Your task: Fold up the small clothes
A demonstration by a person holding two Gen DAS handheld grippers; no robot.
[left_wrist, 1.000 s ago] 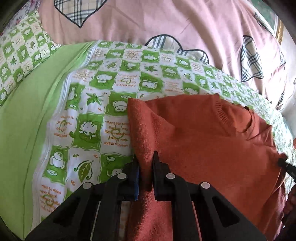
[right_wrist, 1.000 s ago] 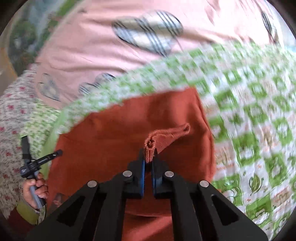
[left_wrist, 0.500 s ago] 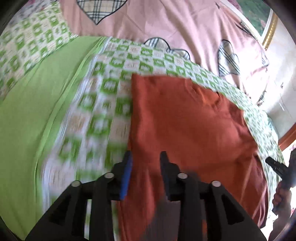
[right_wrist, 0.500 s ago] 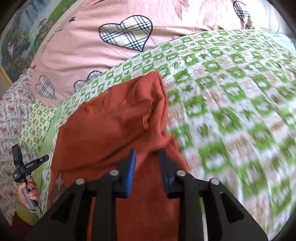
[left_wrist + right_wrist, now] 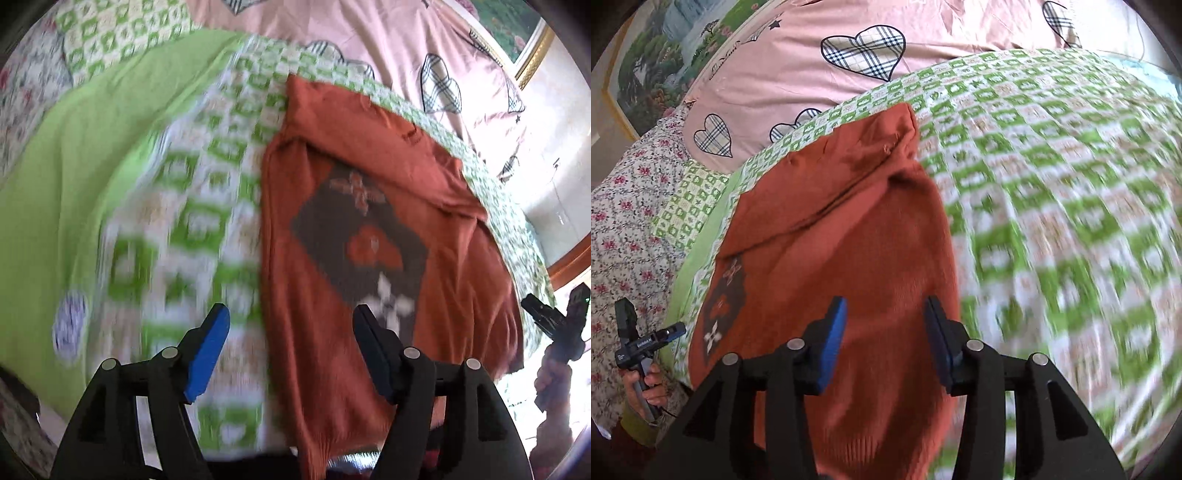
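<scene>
Legible text: almost none; left gripper (image 5: 646,345), seen from the right wrist view, carries a small white label on its black body, letters too small to read; pink duvet (image 5: 798,74) has a dark script line near its upper-left edge, unreadable; green-checked sheet (image 5: 1052,147) squares are motion-blurred, any lettering illegible; sweater (image 5: 369,236) shows motifs only, no words.

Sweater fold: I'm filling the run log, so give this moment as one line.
left gripper: open, empty | right gripper: open, empty | rust sweater: on checked quilt, sleeve folded across
</scene>
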